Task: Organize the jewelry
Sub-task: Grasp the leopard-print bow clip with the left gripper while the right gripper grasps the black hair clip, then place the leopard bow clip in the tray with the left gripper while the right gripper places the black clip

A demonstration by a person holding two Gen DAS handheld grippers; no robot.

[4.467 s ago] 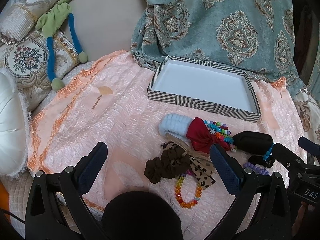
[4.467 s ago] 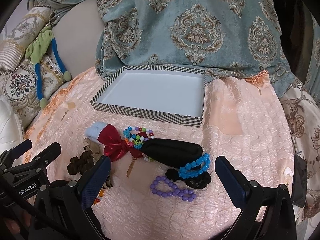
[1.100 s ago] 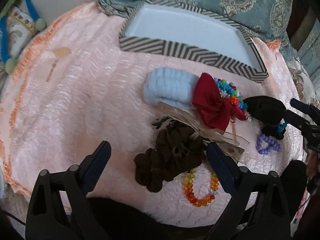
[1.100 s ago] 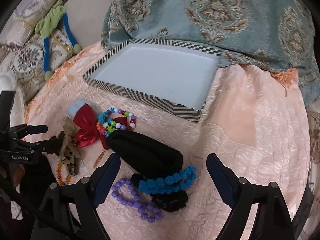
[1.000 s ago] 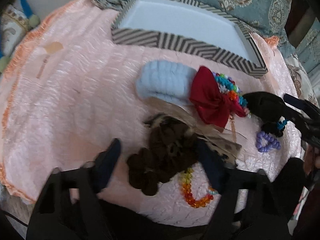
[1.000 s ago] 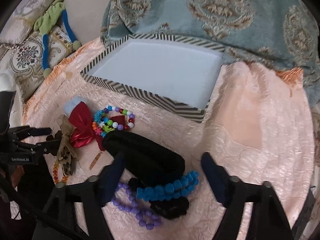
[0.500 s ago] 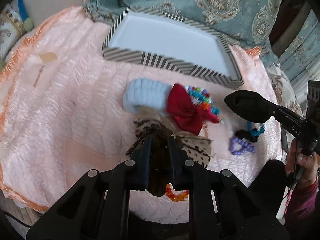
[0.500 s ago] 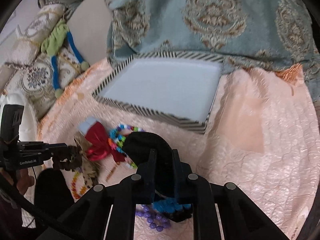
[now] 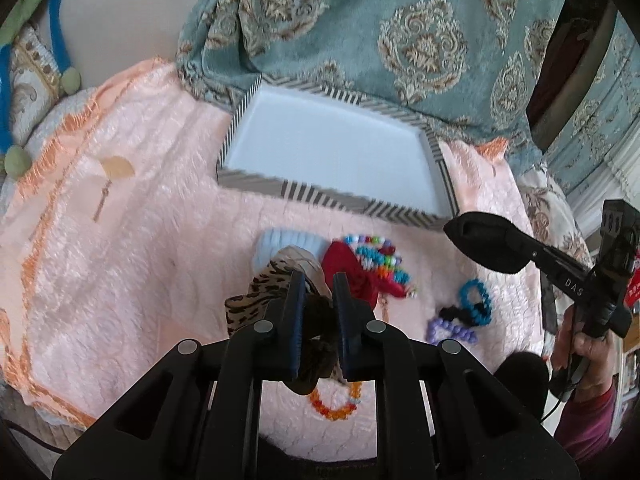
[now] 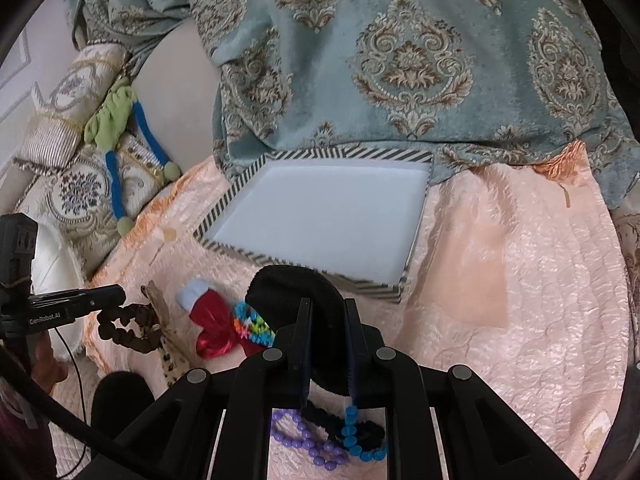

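Observation:
My left gripper [image 9: 319,286] is shut on a brown scrunchie [image 9: 316,320] with a leopard-print ribbon [image 9: 256,300], lifted off the pink bedspread; the scrunchie also shows in the right wrist view [image 10: 128,326]. My right gripper [image 10: 325,312] is shut on a black padded hair piece [image 10: 296,292], held above the spread; the hair piece also shows in the left wrist view [image 9: 486,242]. The white tray with striped rim [image 9: 332,196] [image 10: 304,262] lies empty beyond both. A red bow [image 9: 348,266], multicoloured bead bracelet [image 9: 376,256], blue [image 9: 476,300], purple [image 9: 448,330] and orange [image 9: 334,406] bracelets lie on the spread.
A light blue scrunchie [image 9: 280,242] lies by the bow. A teal patterned curtain [image 10: 400,60] hangs behind the tray. Cushions and a green-and-blue soft toy [image 10: 116,120] lie at the left. A black hair tie [image 10: 340,426] lies under the blue beads.
Both grippers closed from open: the left on the brown scrunchie, the right on the black hair piece. Both have lifted their items off the spread and moved up toward the tray.

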